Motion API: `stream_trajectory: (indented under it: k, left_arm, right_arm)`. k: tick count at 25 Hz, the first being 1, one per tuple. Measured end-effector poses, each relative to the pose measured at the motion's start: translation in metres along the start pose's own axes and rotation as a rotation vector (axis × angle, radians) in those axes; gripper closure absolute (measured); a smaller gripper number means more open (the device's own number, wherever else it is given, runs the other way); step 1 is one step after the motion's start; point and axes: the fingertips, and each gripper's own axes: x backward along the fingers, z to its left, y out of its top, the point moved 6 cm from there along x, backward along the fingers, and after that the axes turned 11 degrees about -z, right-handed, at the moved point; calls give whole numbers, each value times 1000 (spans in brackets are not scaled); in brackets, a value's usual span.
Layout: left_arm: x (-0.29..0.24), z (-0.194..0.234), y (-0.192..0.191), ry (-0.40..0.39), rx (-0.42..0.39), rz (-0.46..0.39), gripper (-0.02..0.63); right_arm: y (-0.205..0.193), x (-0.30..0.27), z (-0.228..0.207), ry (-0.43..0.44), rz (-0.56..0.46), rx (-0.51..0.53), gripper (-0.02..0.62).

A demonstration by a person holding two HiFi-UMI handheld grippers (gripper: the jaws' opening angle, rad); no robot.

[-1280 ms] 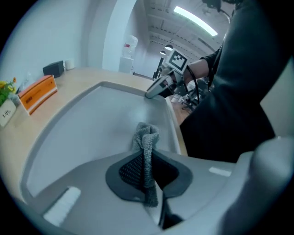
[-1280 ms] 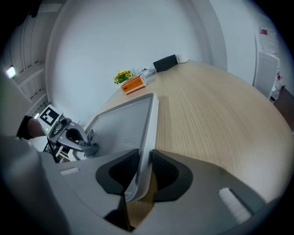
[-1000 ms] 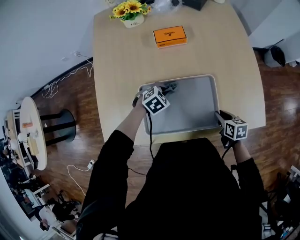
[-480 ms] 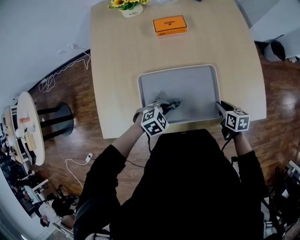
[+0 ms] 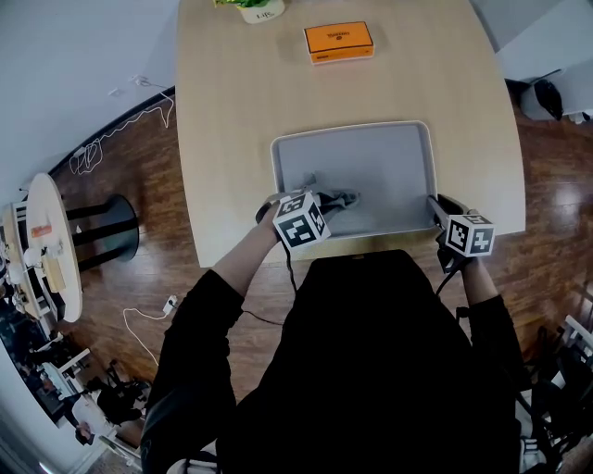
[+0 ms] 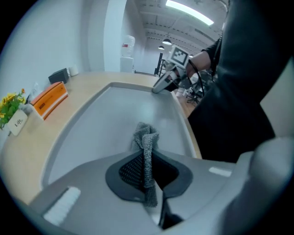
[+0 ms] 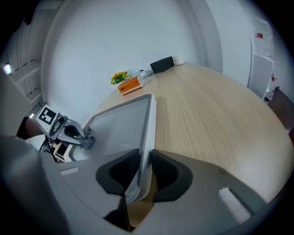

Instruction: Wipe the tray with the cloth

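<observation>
The grey metal tray (image 5: 380, 162) lies on the wooden table close to its near edge. A grey knitted cloth (image 5: 339, 198) rests on the tray's near left part, and my left gripper (image 5: 321, 205) is shut on it. In the left gripper view the cloth (image 6: 146, 137) stands bunched between the pads (image 6: 133, 167) over the tray floor (image 6: 105, 119). My right gripper (image 5: 432, 205) is shut on the tray's near right rim. The right gripper view shows that rim (image 7: 148, 124) pinched between the jaws of the right gripper (image 7: 144, 172), with the left gripper (image 7: 85, 140) across the tray.
An orange box (image 5: 339, 42) lies at the table's far side, with a flower pot (image 5: 257, 7) to its left. A black device (image 7: 161, 64) sits at the far end. A round side table (image 5: 51, 250) and cables are on the floor to the left.
My left gripper has dragged the cloth from the tray's far left part toward its near edge, then eased slightly back. The right gripper has stayed clamped on the near right rim.
</observation>
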Motion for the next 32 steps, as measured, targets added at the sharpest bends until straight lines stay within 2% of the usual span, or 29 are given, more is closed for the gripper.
stream_trajectory:
  k: [4,7,9,12,15,19,21,24,26,28,30,32]
  left_arm:
    - [18,80,0,151,52,-2,604]
    - [31,122,-4,276,33,36,603]
    - [37,130,-8,328,40,34,603]
    - [39,118,-13,372,71,7,603]
    - [35,74,-18,311,62,-2,603]
    - [29,-4,-30,126,55,10,603]
    - [29,-30,-37,43,63,26,603]
    - [29,-43,-43,-79,61,62,603]
    - [31,-30,-44,-127,55,81,603]
    - [35,2,-43,-93,91,74,603]
    - [41,42,-38,-11,138,63,603]
    - [46,79,-32,63,146,69,603]
  right_arm:
    - [0,-2,-1,-7,-12,-1,503]
    - [0,-1,-2,-14,-19,-1,503]
    - [-1,-1,-1,-17,-24,-4,503]
    - [-2,-1,-1,-20,-30,-10,505]
    - [-2,-1,-3,-17,-31,-14,505]
    - [-3,0,-2,-11,-29,-13,505]
    - [-2,0,-2,-8,-26,-12,503]
    - [-2,1,-3,-5,-19,-11,503]
    - [-3,1,-3,-7,-15,-9,503]
    - [-3,0,-3,-9,-16,-8,503]
    - [-3,0,-3,-10,-20,-10,503]
    - [-3,0,-3,-12,-23,-12,503]
